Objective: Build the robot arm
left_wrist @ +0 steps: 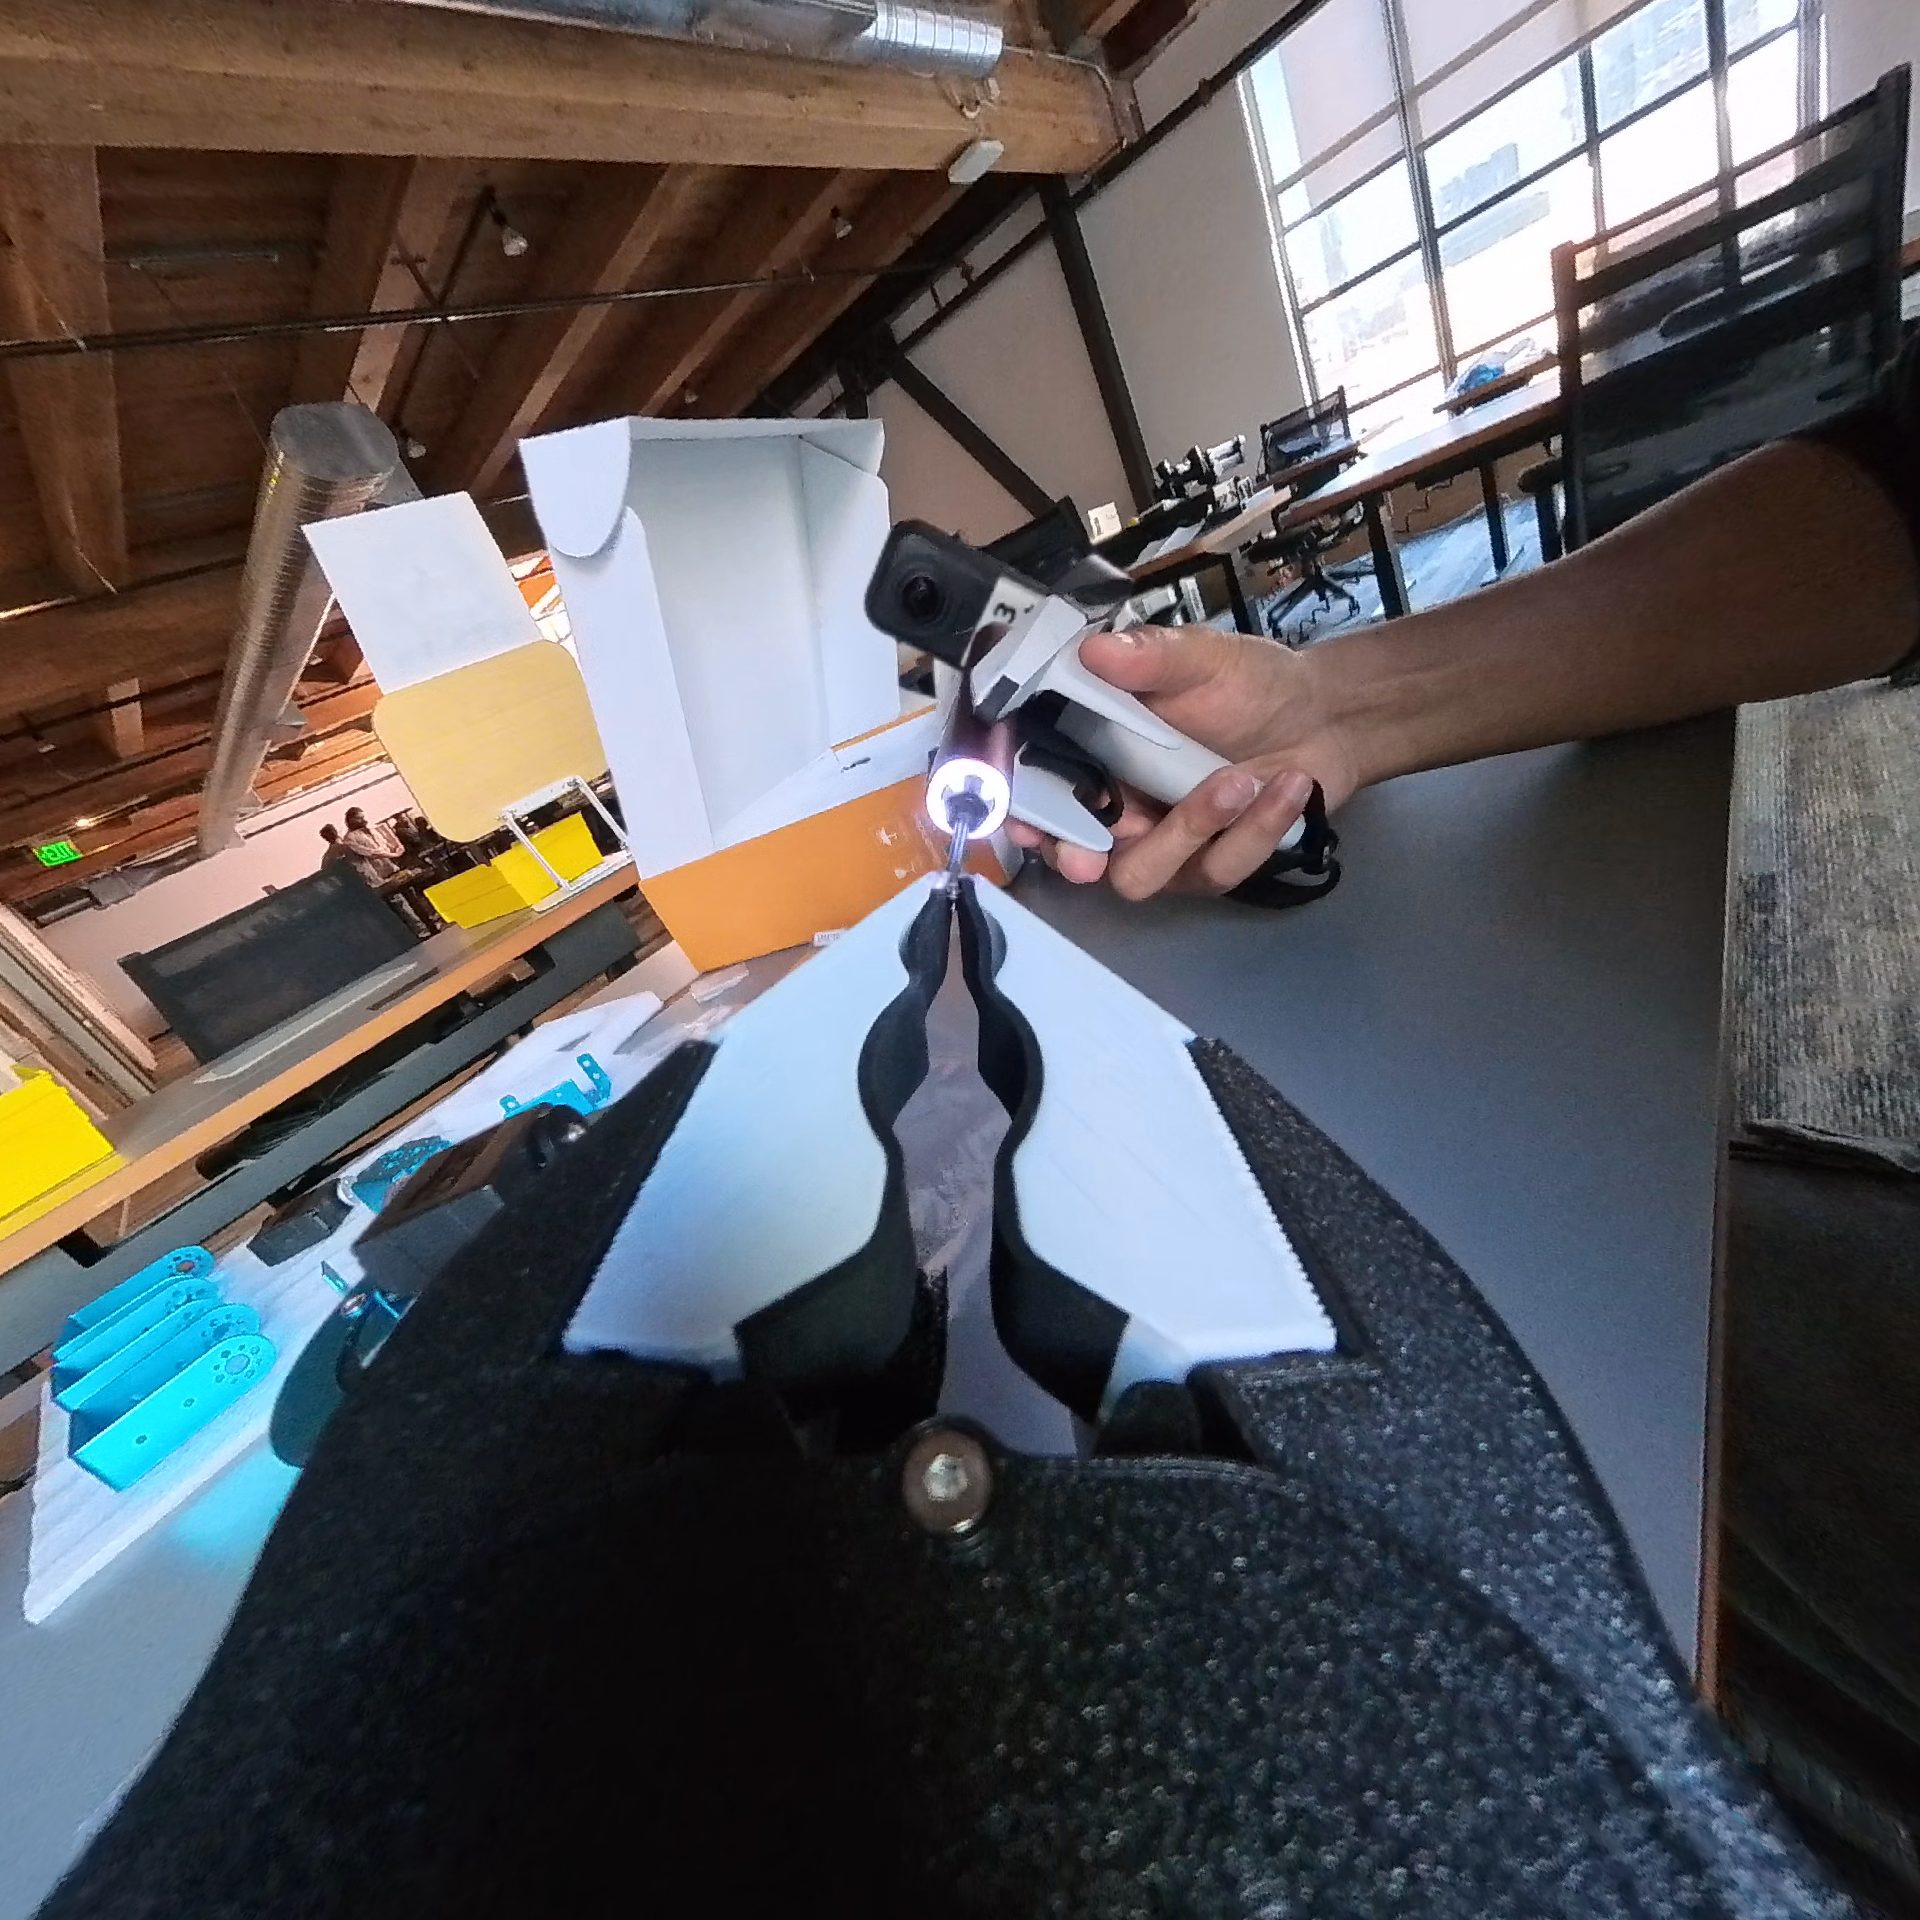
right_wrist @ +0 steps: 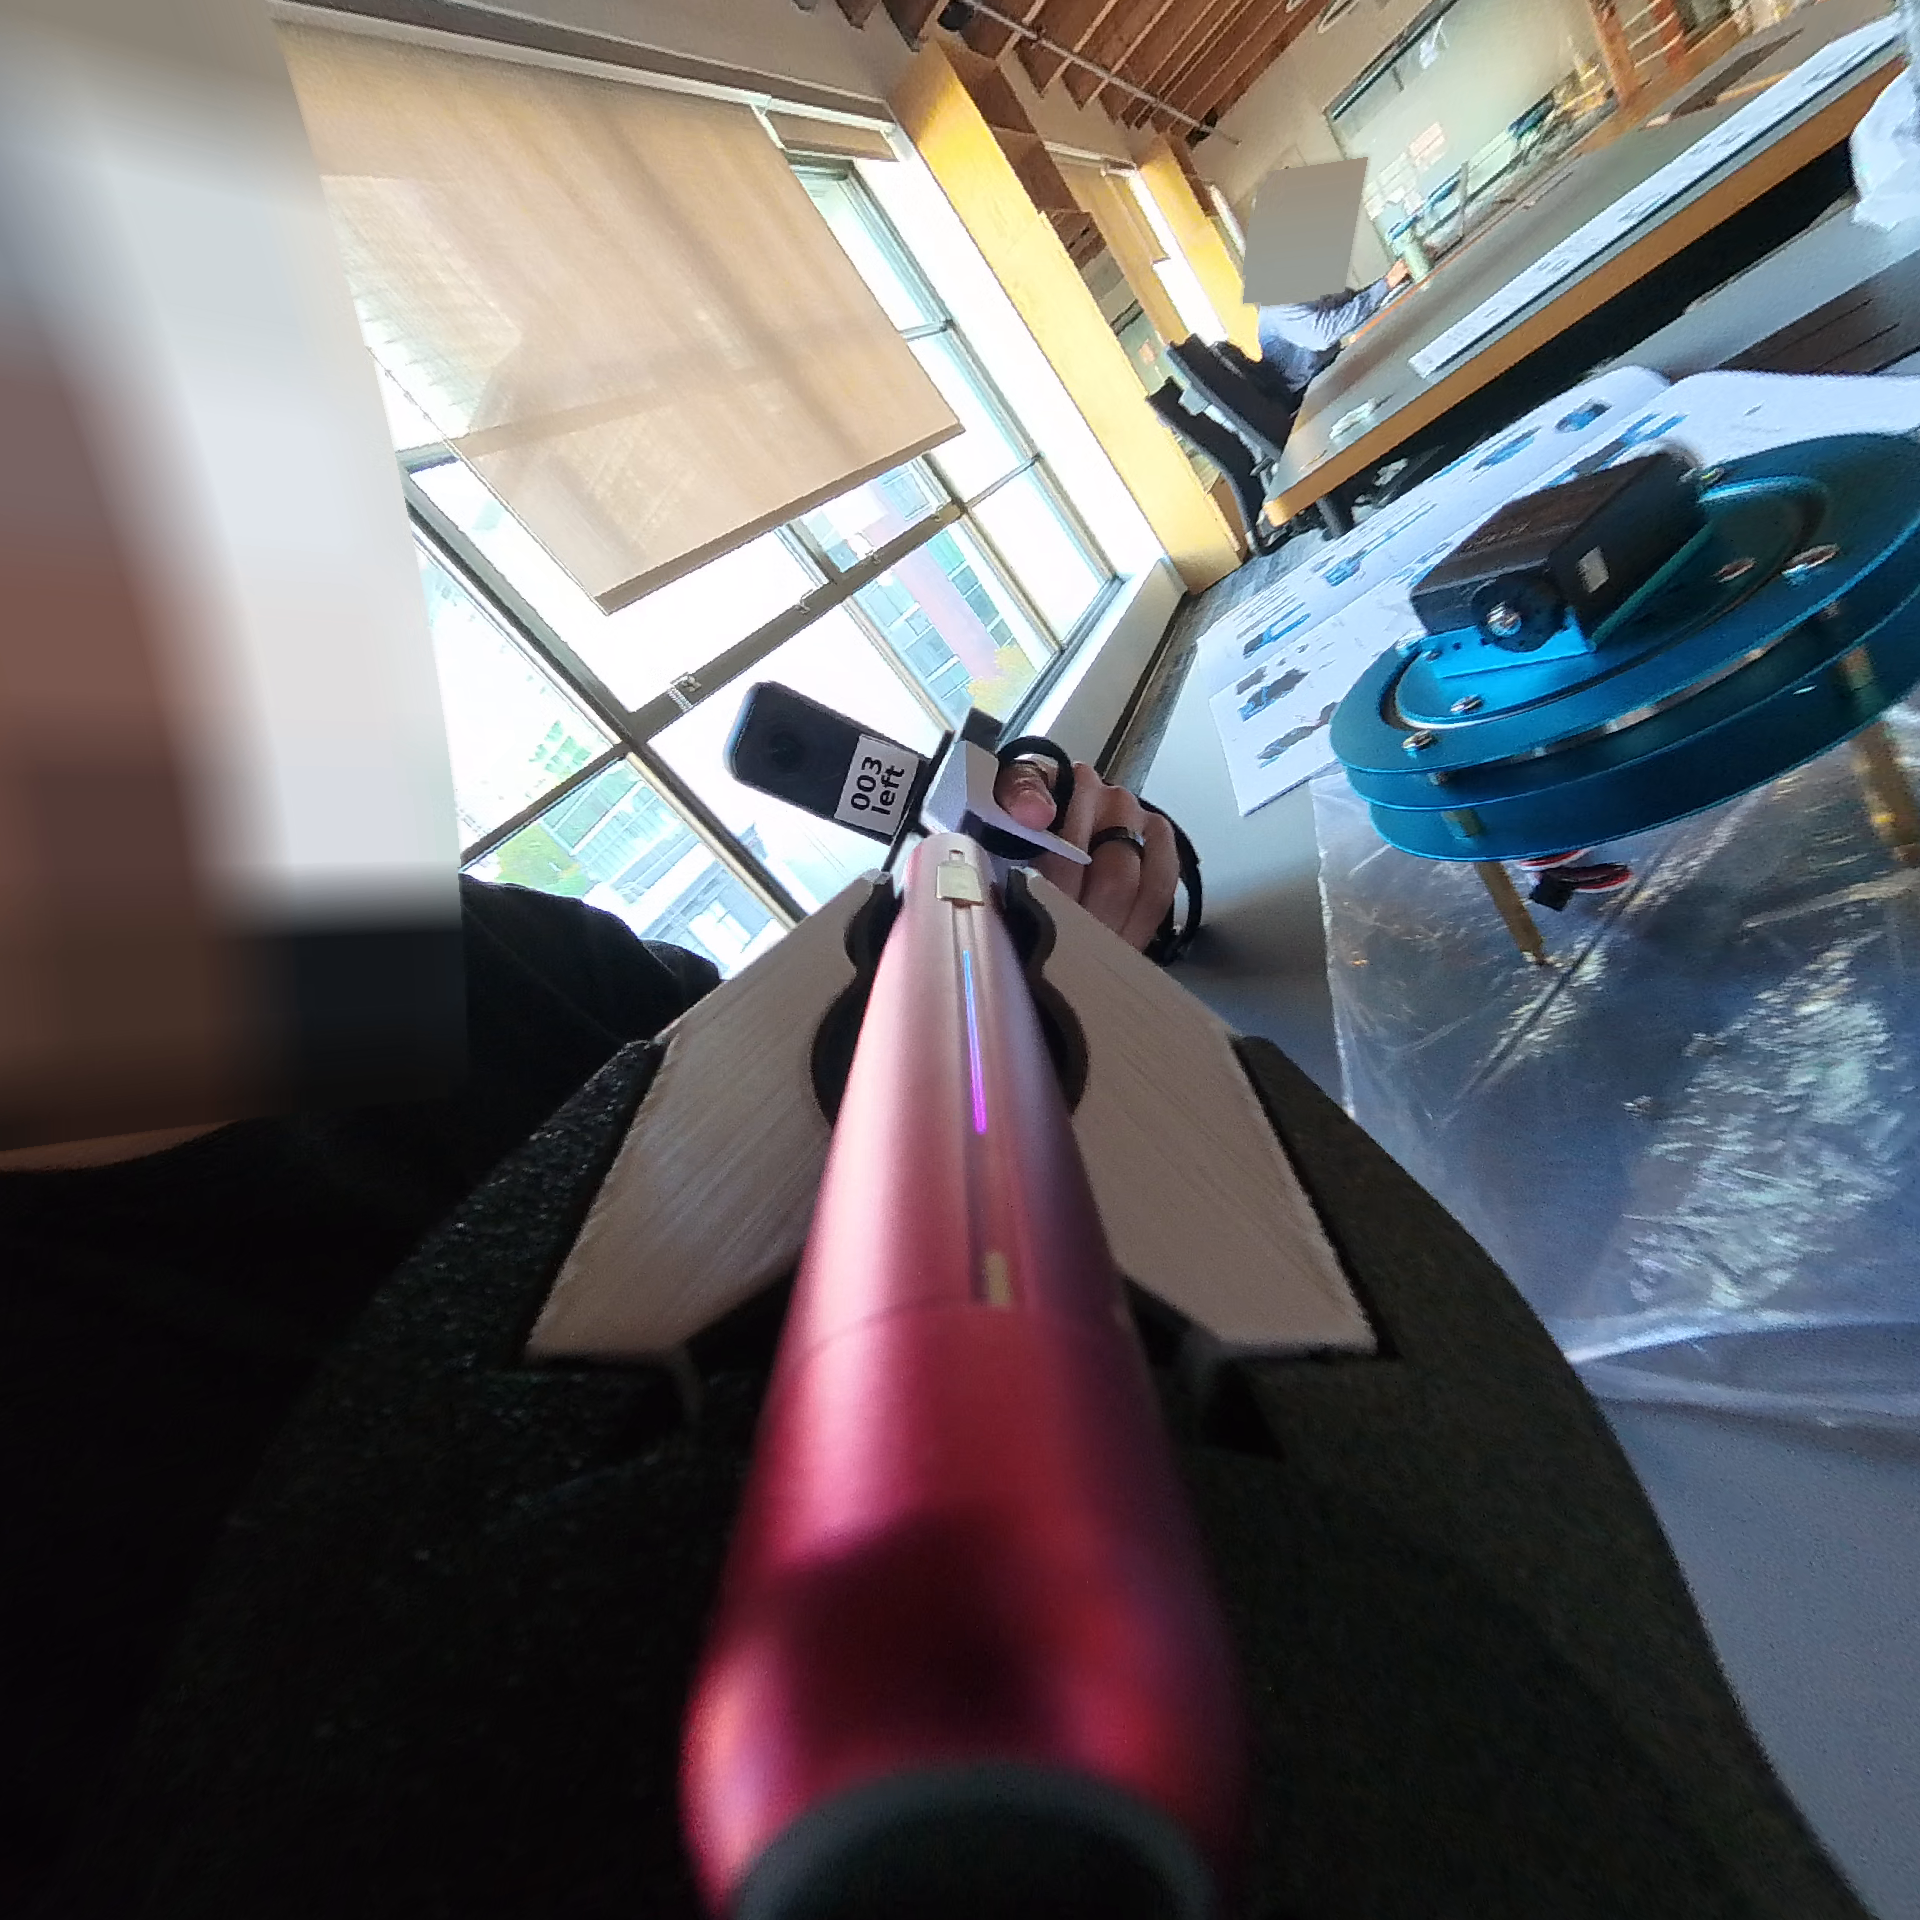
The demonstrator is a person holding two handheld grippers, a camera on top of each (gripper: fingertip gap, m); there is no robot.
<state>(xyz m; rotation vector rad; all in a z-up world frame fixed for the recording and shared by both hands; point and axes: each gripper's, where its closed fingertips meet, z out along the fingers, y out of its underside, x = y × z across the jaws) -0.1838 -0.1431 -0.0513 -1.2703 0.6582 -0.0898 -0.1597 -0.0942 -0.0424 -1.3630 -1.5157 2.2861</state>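
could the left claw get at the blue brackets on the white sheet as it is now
Probably not right away. The left claw is shut on something tiny at the lit screwdriver tip, so it isn't free. The blue brackets lie uncovered on the white sheet off to its side, with nothing visibly blocking the way.

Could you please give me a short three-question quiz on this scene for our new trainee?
1. True or false: the right tool grips a pink screwdriver.
2. The stacked discs are: A red, B teal, C yellow?
3. Fill in: the open box behind the left tool has an ____ base.
Key: 1 true; 2 B; 3 orange.
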